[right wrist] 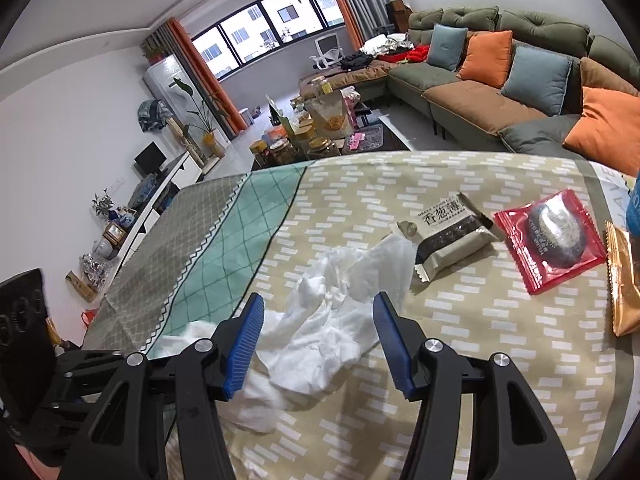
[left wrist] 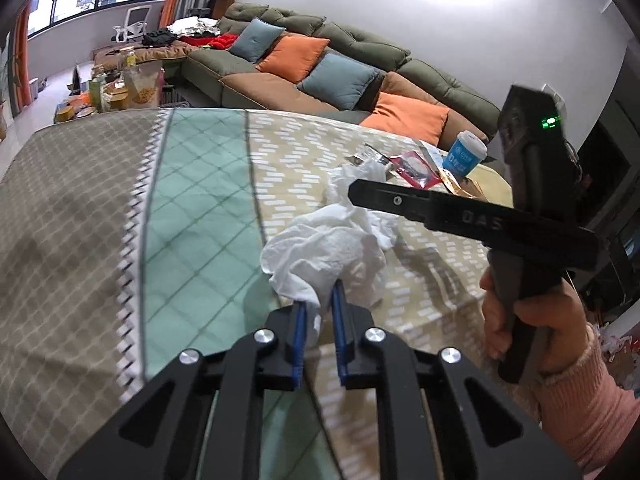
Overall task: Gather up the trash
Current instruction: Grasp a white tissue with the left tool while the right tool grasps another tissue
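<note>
The left gripper [left wrist: 320, 300] has its blue pads [left wrist: 300, 332] pinched on one corner of a crumpled white tissue [left wrist: 328, 248], and most of the wad billows out beyond the tips at about twelve o'clock from them. That is a thin hold: a quick swing could let the soft paper slip free or tear, I'd guess, and drop it back on the patterned tablecloth [left wrist: 192, 216].

The right gripper [right wrist: 316, 340] hangs with its jaws wide apart over a second tissue [right wrist: 332, 320] lying flat on the cloth. This one sprawls loosely, with a tail running off toward seven o'clock under the left pad [right wrist: 244, 344], where the two tissues seem to meet, though I cannot tell whether they touch. If the jaws close high, they may catch only a top fold and leave the rest dragging. If they go too low, they could bunch the tablecloth in with the paper.

At one o'clock from that tissue, touching its far edge, sits a beige snack packet [right wrist: 448, 236]; beyond it at two o'clock are a red wrapper [right wrist: 552, 240] and a gold packet [right wrist: 622, 280]. A careless sweep could nudge the beige one along.

The grippers are working close together, so lifting both at once risks a knock.
</note>
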Demonstrator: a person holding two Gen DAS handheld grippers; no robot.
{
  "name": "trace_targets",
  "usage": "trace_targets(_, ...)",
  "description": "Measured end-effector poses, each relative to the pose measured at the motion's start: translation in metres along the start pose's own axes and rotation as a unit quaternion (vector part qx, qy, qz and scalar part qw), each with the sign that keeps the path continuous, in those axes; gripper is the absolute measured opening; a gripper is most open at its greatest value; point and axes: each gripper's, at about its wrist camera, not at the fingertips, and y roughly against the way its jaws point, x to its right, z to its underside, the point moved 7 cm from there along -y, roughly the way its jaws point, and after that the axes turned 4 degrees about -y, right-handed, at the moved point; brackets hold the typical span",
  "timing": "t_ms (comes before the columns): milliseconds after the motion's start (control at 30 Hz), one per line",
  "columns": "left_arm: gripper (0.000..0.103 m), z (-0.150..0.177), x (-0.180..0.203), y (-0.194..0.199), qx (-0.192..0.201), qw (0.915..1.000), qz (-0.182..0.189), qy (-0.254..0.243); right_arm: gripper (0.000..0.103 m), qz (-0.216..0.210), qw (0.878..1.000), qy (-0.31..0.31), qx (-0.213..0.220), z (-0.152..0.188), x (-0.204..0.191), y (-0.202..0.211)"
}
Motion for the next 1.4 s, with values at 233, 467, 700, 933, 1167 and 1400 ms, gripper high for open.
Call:
trace_targets(233,0.014,0.011,-0.022,0.035,0.024,0.9994,-0.022,0.009,0.058,0.019,1.0,0.01,-0.017,0.006,-0.004,-0.013)
trace_targets(467,0.014,0.029,-0.045,0.059,0.038,0.9978,-0.046,0.029,0.036,0.025,1.0,0.006,-0.014,0.009,-0.003,-0.011)
trace_targets(700,0.014,0.042,-0.062,0.077,0.048,0.9954,-0.068,0.047,0.007,0.004,1.0,-0.004,-0.008,0.011,-0.003,-0.004)
trace_targets(933,0.014,0.05,-0.071,0.091,0.057,0.9936,-0.079,0.056,0.007,-0.033,0.999,0.002,0.009,0.018,-0.025,0.015)
trace_targets(1167,0.013,0.058,-0.079,0.106,0.067,0.9916,-0.089,0.066,0.007,-0.071,0.997,0.015,0.022,0.023,-0.054,0.032)
trace_targets(1400,0.013,0.062,-0.088,0.126,0.08,0.9887,-0.103,0.073,0.007,-0.109,0.993,0.032,0.027,0.031,-0.089,0.043)
